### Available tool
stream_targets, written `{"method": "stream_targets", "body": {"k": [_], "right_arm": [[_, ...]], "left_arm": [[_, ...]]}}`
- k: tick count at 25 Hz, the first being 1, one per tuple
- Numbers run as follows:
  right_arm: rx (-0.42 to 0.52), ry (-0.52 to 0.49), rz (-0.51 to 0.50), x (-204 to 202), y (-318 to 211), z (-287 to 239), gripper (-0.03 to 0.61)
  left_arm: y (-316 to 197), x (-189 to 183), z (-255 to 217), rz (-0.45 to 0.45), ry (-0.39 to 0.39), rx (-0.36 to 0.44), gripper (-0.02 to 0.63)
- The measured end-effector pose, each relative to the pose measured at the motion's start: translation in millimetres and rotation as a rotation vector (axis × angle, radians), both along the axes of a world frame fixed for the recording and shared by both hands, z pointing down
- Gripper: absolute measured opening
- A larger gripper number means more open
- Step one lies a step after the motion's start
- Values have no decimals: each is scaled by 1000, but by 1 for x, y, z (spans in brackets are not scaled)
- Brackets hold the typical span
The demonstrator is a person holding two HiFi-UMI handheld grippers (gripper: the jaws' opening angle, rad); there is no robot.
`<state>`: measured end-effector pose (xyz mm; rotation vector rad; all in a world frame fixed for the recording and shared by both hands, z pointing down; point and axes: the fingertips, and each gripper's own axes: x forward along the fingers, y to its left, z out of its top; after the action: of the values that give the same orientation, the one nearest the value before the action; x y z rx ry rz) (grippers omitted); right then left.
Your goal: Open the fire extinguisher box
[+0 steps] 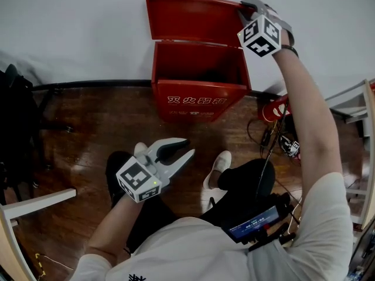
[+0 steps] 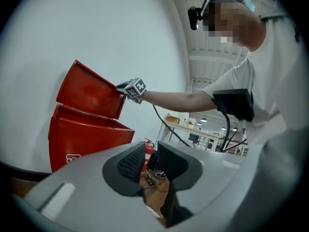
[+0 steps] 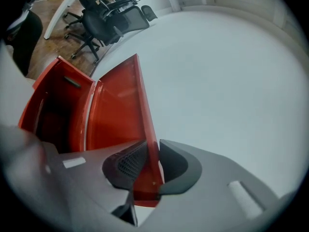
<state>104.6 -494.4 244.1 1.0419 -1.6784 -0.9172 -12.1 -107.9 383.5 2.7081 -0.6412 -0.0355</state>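
A red fire extinguisher box (image 1: 196,92) stands on the wood floor against a white wall. Its lid (image 1: 193,19) is swung up and leans back toward the wall, so the dark inside shows. My right gripper (image 1: 246,6) is shut on the lid's right front corner. In the right gripper view the thin red lid edge (image 3: 147,129) is pinched between the pads of the right gripper (image 3: 153,163). My left gripper (image 1: 184,148) hangs open over the floor, well short of the box, with nothing between its fingers. The left gripper view shows the box (image 2: 82,139) and raised lid (image 2: 91,91) from the side.
A red extinguisher (image 1: 275,107) and tangled cables (image 1: 269,139) lie on the floor right of the box. A black chair (image 1: 14,122) stands at the left, with a white table edge (image 1: 35,204) nearer me. The person's shoes (image 1: 217,168) are in front of the box.
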Motion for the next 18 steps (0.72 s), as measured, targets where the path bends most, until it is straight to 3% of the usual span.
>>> {"method": "stream_targets", "body": {"k": [14,16,18], "right_arm": [[-11,-85,79,2,-29,1,85],[-37,-109,84,2,-31,3,146],[-54,-139,86,2,-29,4,150]], "left_arm": [[0,-3,7,1,-8,-19,80],[-2,-5,8,-4,-16,-18,80],[-4,-7,9,-9,-24,-15,80]]}}
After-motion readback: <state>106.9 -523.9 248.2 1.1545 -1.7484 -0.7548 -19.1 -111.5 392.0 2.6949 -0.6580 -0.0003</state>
